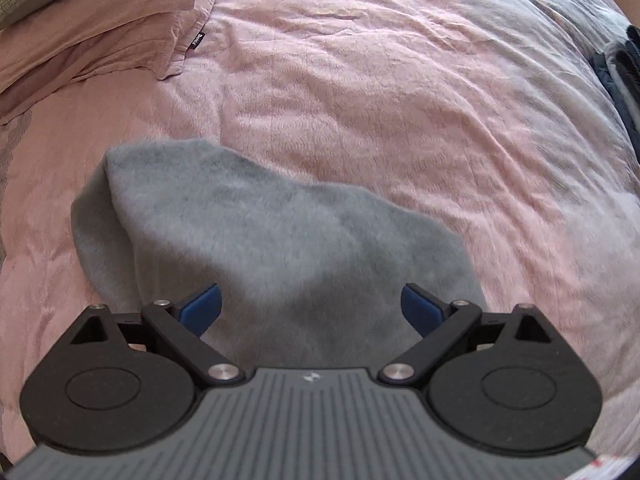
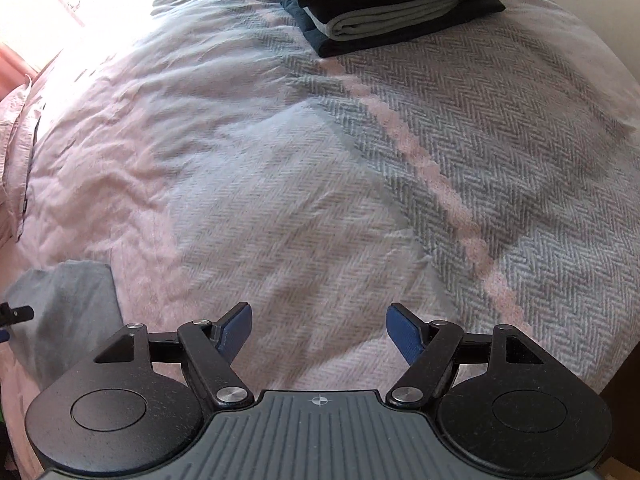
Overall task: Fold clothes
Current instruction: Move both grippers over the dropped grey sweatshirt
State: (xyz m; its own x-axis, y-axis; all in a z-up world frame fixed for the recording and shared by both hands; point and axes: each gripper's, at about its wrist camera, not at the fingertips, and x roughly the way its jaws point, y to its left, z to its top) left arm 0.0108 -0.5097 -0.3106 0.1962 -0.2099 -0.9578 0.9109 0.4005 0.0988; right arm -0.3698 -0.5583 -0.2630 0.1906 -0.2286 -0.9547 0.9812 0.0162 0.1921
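A grey fleecy garment lies folded over on the pink bedspread, right in front of my left gripper. That gripper hovers above the garment's near part, open, with nothing between its blue pads. In the right wrist view the same grey garment shows at the lower left. My right gripper is open over a grey herringbone blanket, away from the garment, holding nothing.
A stack of folded dark clothes sits at the far end of the blanket, also glimpsed as dark clothes at the right edge. Pink pillows lie at the upper left. Part of the other gripper pokes in at left.
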